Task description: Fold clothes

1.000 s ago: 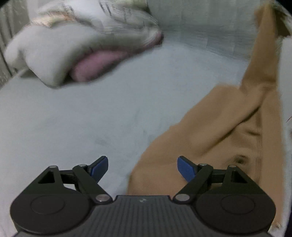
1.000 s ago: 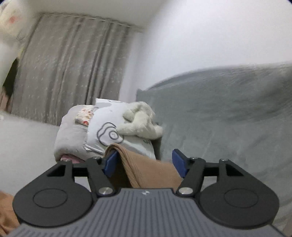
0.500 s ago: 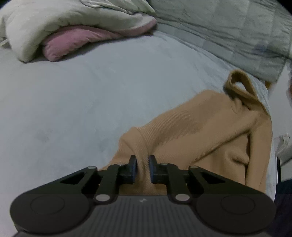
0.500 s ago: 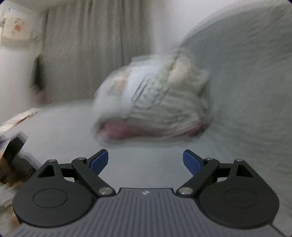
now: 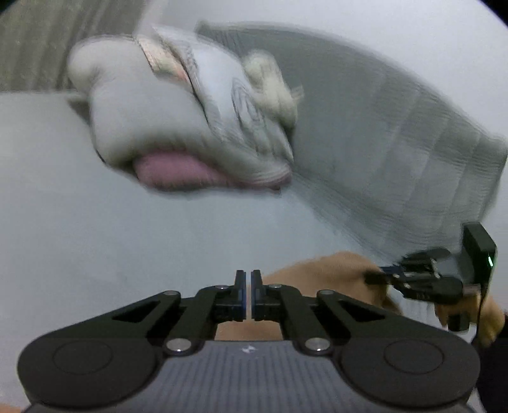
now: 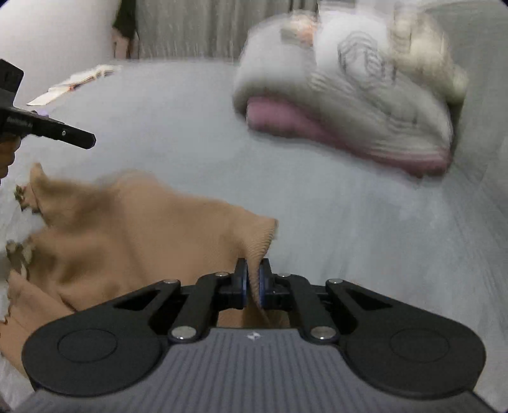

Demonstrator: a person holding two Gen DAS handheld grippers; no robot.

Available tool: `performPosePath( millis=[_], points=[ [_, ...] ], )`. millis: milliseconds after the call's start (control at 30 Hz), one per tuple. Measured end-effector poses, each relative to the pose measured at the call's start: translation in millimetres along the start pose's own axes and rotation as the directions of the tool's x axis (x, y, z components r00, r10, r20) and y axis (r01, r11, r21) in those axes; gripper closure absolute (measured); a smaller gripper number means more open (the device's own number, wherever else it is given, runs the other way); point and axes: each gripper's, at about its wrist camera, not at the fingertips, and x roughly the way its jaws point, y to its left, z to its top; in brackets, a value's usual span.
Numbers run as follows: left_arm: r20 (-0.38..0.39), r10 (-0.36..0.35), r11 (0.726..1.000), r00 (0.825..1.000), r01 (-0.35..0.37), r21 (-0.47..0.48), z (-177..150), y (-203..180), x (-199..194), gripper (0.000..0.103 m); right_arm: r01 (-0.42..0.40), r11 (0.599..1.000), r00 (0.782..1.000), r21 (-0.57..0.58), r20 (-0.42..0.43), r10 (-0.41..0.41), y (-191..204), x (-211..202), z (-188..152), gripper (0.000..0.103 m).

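A tan knit sweater point(image 6: 133, 228) lies bunched on the grey bed point(image 6: 190, 127). My right gripper point(image 6: 253, 282) is shut on a ribbed edge of the sweater, which rises between its pads. My left gripper point(image 5: 248, 294) has its jaws almost together, with tan sweater fabric point(image 5: 320, 270) just behind and under them; whether cloth sits between the pads is hidden. The right gripper also shows in the left wrist view point(image 5: 412, 279), touching the sweater. The left gripper's tip shows at the left of the right wrist view point(image 6: 63, 133). Both views are motion-blurred.
A pile of pale bedding with a pink pillow point(image 5: 177, 168) and a cream plush toy point(image 6: 422, 54) sits at the head of the bed. A grey quilt point(image 5: 397, 159) lies along the wall on the right. Curtains point(image 6: 197, 28) hang behind.
The right gripper was open and empty half a second ago; now it is shut on the sweater's edge. The left gripper, shut since half a second ago, has tilted up towards the pillows.
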Motion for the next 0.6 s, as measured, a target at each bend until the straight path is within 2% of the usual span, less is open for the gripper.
performPosePath(
  millis=[67,100,133,200,233,267,333,367,400,500,600],
  points=[
    [0.009,-0.063,0.998,0.998,0.062,0.03,8,-2,-15,0.1,0.048,0.991,0.992,-0.122,0.125,-0.033,30,-31,16,0.095],
    [-0.02,-0.083,0.995,0.996,0.084,0.051,9,-5,-14,0.098,0.077,0.981,0.982,-0.18,0.185,-0.043,45,-45,24,0.095],
    [-0.052,-0.091,0.993,0.995,0.094,0.068,8,-6,-9,0.094,0.094,0.965,0.979,-0.245,0.2,-0.044,59,-53,19,0.095],
    [-0.13,-0.059,0.99,0.99,0.075,0.123,-2,-9,17,0.079,0.129,0.92,0.972,-0.37,0.23,-0.044,88,-67,10,0.095],
    [-0.159,-0.037,0.986,0.987,0.061,0.154,-9,-11,31,0.063,0.145,0.893,0.969,-0.427,0.242,-0.041,102,-73,6,0.095],
    [-0.179,-0.026,0.98,0.983,0.06,0.188,-16,-13,45,0.056,0.117,0.887,0.976,-0.446,0.216,-0.02,109,-75,-5,0.095],
    [-0.217,-0.024,0.964,0.976,0.08,0.253,-28,-15,66,0.055,0.064,0.877,0.988,-0.476,0.157,0.013,117,-74,-25,0.095],
    [-0.234,-0.026,0.952,0.972,0.095,0.29,-33,-16,76,0.053,0.05,0.873,0.994,-0.484,0.112,0.006,104,-59,-32,0.095],
    [-0.252,-0.024,0.935,0.967,0.111,0.336,-38,-18,89,0.051,0.038,0.869,0.997,-0.493,0.074,-0.001,108,-58,-37,0.094],
    [-0.268,-0.016,0.9,0.963,0.131,0.416,-45,-18,105,0.042,-0.033,0.871,0.999,-0.491,-0.004,0.036,111,-53,-56,0.094],
    [-0.302,-0.057,0.875,0.952,0.193,0.443,-42,-30,120,0.04,-0.087,0.897,0.995,-0.434,0.008,0.1,113,-57,-56,0.094]
  ],
)
